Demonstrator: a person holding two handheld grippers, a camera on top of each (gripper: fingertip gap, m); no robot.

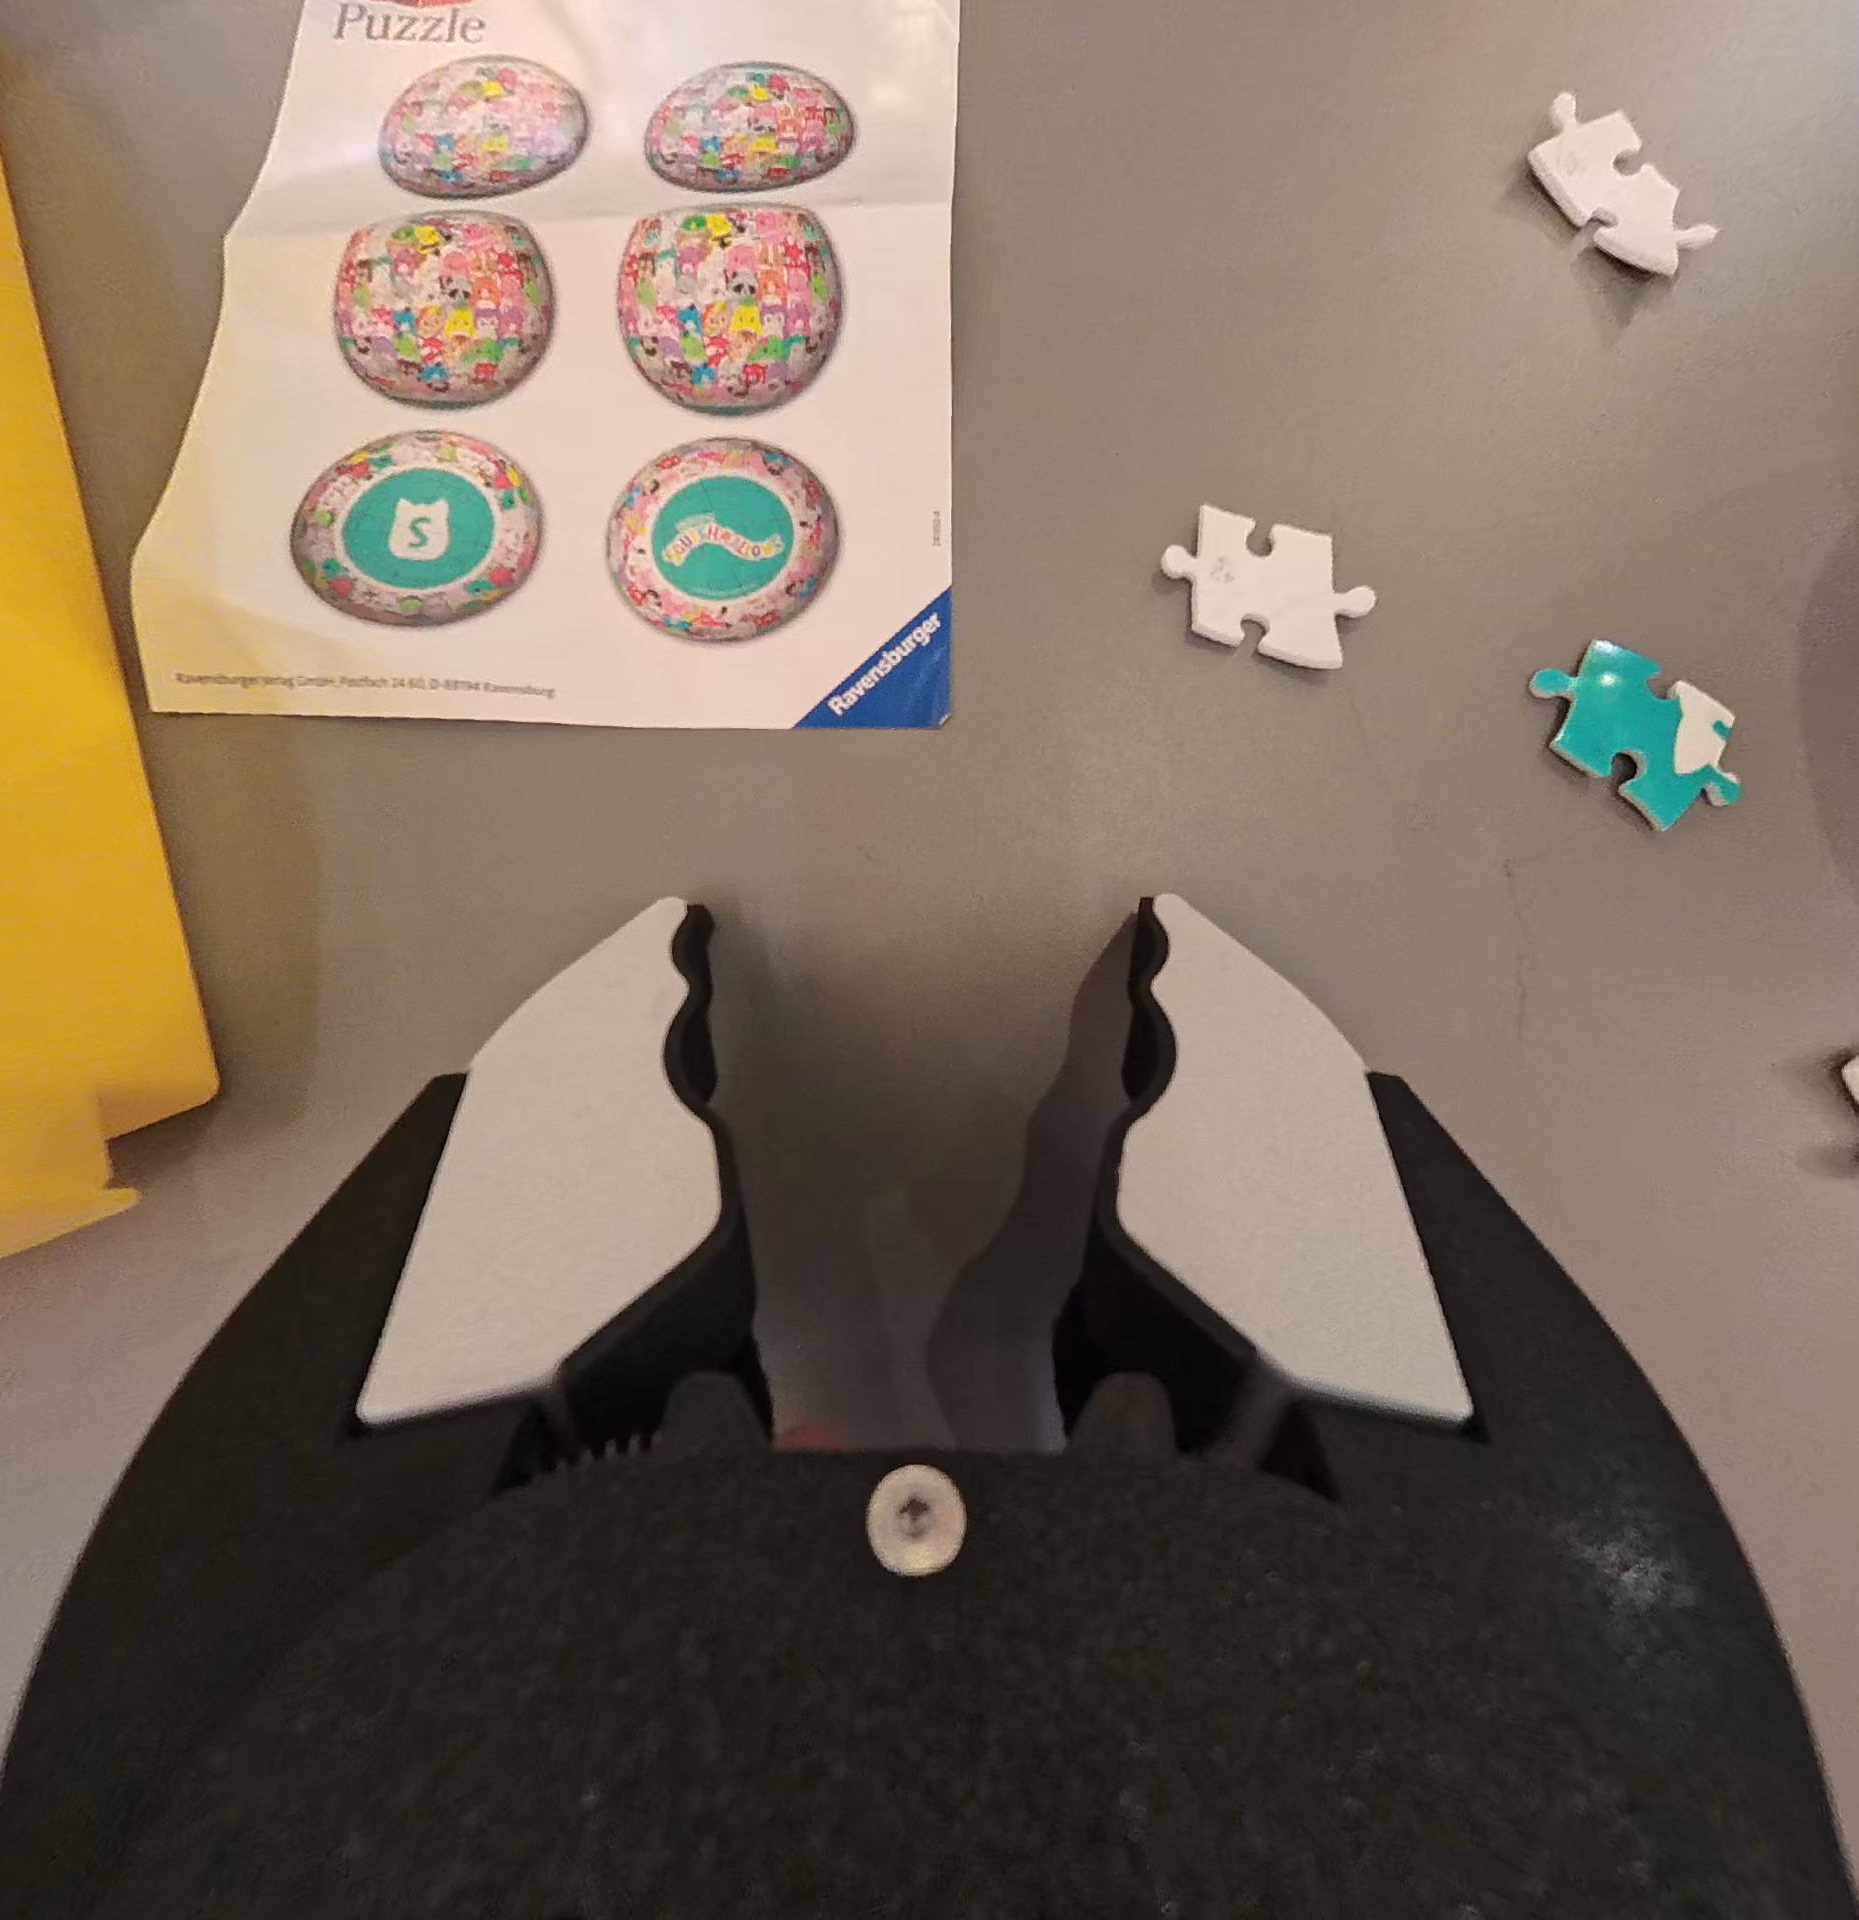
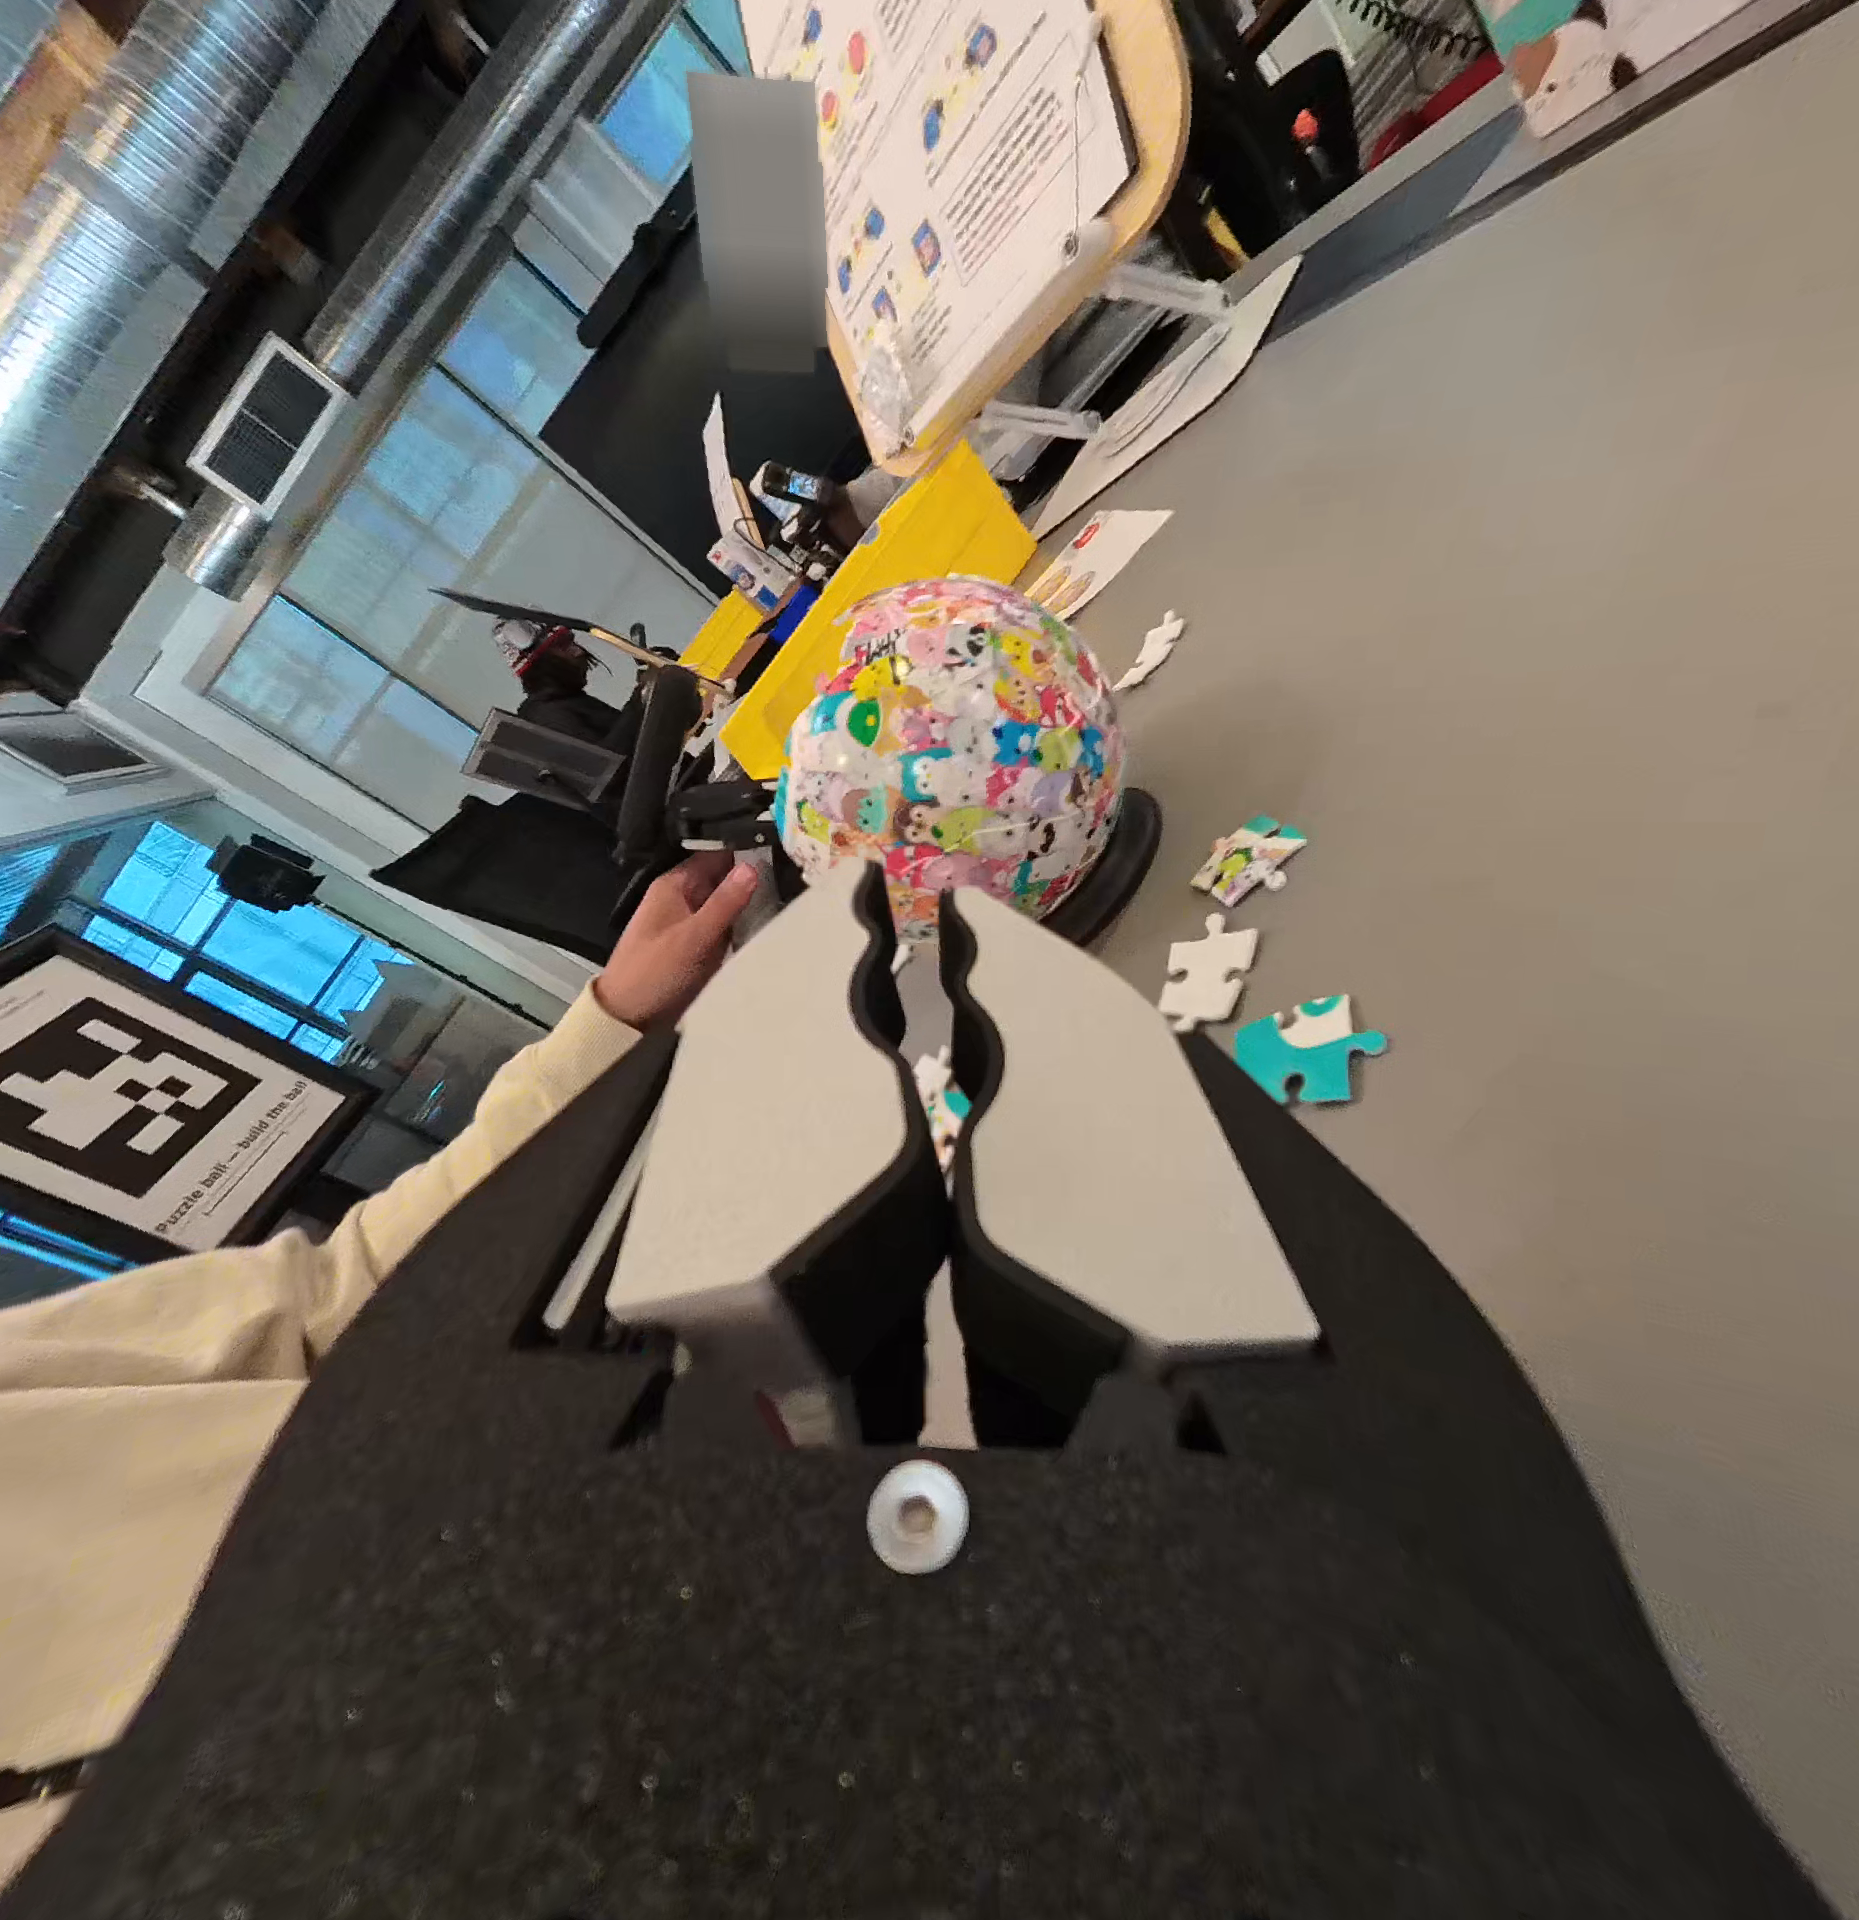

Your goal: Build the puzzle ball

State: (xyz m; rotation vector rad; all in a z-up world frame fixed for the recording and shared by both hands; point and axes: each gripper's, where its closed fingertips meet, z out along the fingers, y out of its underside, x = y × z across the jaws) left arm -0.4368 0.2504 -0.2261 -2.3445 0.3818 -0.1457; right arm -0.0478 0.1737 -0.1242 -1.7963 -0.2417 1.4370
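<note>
While your left gripper (image 1: 920,914) hovers with jaws apart over the desk (image 1: 1112,810), loose pieces lie spread for picking; your right gripper (image 2: 909,894), jaws nearly closed, perhaps empty, faces the puzzle ball (image 2: 956,748) on its stand.

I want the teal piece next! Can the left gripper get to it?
Probably yes. The left gripper is open and empty, and the teal piece lies alone on bare table, ahead to its right, with nothing between.
</note>
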